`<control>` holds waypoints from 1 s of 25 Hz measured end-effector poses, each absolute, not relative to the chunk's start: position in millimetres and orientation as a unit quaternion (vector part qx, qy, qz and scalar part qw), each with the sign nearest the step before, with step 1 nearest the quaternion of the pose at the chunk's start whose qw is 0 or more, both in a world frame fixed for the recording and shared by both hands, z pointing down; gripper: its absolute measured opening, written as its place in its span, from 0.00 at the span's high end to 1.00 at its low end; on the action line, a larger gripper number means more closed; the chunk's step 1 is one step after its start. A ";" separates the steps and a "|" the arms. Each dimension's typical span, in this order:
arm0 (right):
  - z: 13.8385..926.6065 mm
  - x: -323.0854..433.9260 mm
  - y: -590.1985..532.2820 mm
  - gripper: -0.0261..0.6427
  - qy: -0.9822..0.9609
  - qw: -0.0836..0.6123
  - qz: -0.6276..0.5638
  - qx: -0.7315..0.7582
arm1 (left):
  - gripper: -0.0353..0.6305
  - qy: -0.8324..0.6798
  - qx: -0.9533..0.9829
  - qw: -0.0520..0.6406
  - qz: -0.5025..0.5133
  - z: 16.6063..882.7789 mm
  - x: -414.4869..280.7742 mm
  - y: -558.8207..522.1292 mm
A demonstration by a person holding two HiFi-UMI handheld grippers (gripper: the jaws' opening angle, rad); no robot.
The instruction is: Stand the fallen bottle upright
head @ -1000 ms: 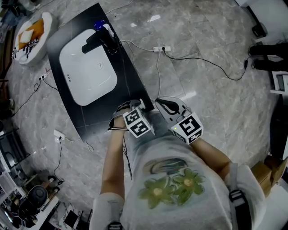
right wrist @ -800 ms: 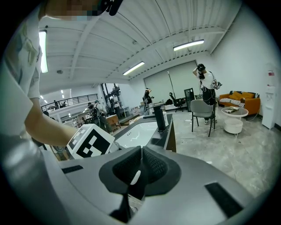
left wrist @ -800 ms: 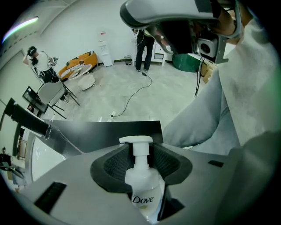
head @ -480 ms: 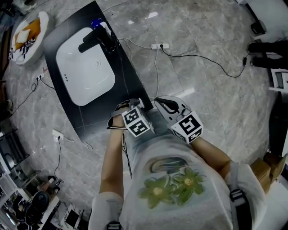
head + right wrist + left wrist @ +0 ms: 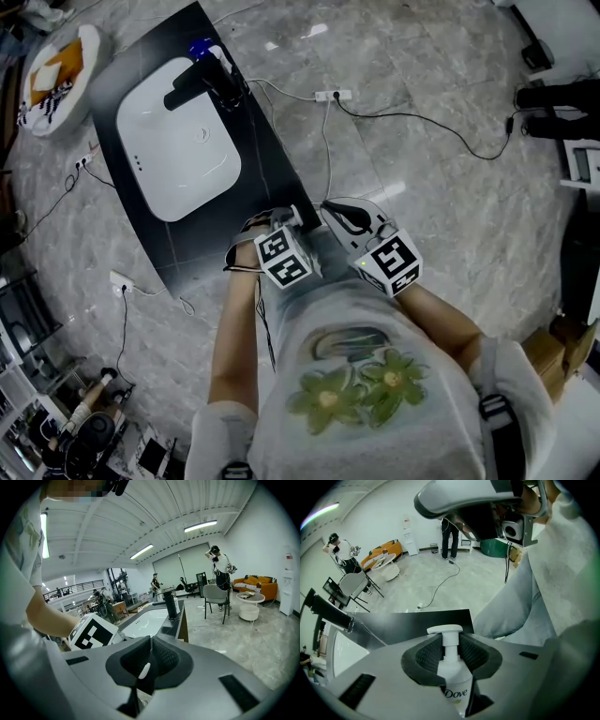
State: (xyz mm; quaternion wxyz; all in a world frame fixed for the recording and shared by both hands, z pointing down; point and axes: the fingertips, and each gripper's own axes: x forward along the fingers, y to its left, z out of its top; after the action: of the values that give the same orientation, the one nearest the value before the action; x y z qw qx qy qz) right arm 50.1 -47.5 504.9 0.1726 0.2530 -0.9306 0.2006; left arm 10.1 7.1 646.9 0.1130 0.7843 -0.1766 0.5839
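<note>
A: Starting far left: white sink basin (image 5: 178, 150) set in a black counter (image 5: 272, 155), dark faucet (image 5: 202, 82) at the far end.

B: And down at the counter's near edge?

A: Left gripper (image 5: 451, 641), tipped steeply downward. Just been closing, and clamped on the bottle (image 5: 453, 679), ribbed pads (image 5: 425, 656) pressed against either side of its neck and shoulder.

B: Which way round, that bottle?

A: White body, label facing the camera, pump head (image 5: 445, 630) poking out past the fingertips, black counter showing beyond it. Lying or lifted? Impossible to tell from here.

B: Moving right, then.

A: Right gripper (image 5: 150, 641), just beside the left one, aimed out across the room. Pads together. Close by in its view, the left one's marker cube (image 5: 91, 635), with sink and faucet farther off.
</note>
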 end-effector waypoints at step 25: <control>497.9 37.0 -34.7 0.89 -0.931 0.178 0.190 0.255 | 0.77 -0.232 0.814 0.100 0.523 605.3 4.7 9.8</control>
State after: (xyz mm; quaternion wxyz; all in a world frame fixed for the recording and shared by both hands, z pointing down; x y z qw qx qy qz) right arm 37.0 -34.7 497.9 0.1780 0.2553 -0.9311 0.1902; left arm 4.7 9.8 605.3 0.1003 0.8141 -0.2324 0.5226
